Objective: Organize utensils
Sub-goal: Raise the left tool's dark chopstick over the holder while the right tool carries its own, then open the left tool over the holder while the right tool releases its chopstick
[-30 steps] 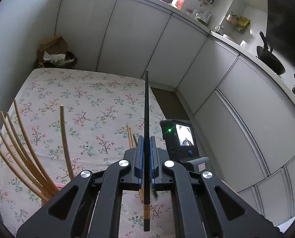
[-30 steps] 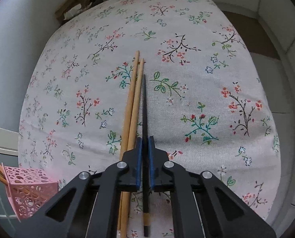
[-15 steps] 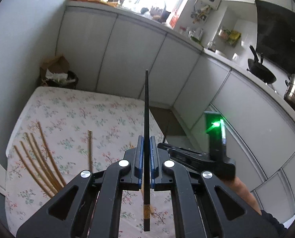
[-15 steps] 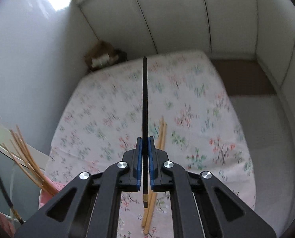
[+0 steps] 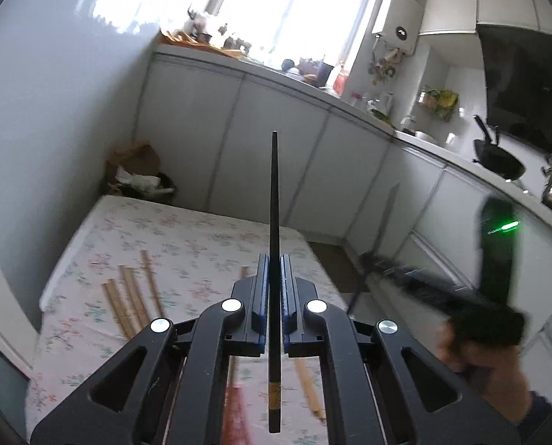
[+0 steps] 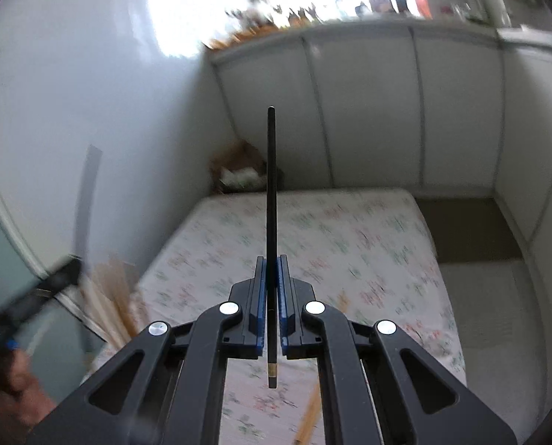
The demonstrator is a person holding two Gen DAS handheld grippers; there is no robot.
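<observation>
My left gripper (image 5: pixel 274 259) is shut on a black chopstick (image 5: pixel 274 200) that points up and away, high above the floral-cloth table (image 5: pixel 187 237). My right gripper (image 6: pixel 272 261) is shut on a second black chopstick (image 6: pixel 271 185), also raised above the table (image 6: pixel 350 230). Several wooden chopsticks (image 5: pixel 131 296) stand out of a pink holder (image 5: pixel 235 415) below the left gripper; they show blurred at the left of the right wrist view (image 6: pixel 109 296). A loose wooden chopstick (image 5: pixel 309 389) lies on the cloth.
White cabinets (image 5: pixel 276 141) wrap the far and right sides of the table. A box with rubbish (image 5: pixel 138 174) sits in the far corner. The right gripper and hand (image 5: pixel 472 319) appear blurred at the right of the left wrist view.
The right gripper lifted its black chopstick off the cloth, away from the wooden pair. Both grippers have risen and tilted upward, so the table looks farther and the window has come into view.
</observation>
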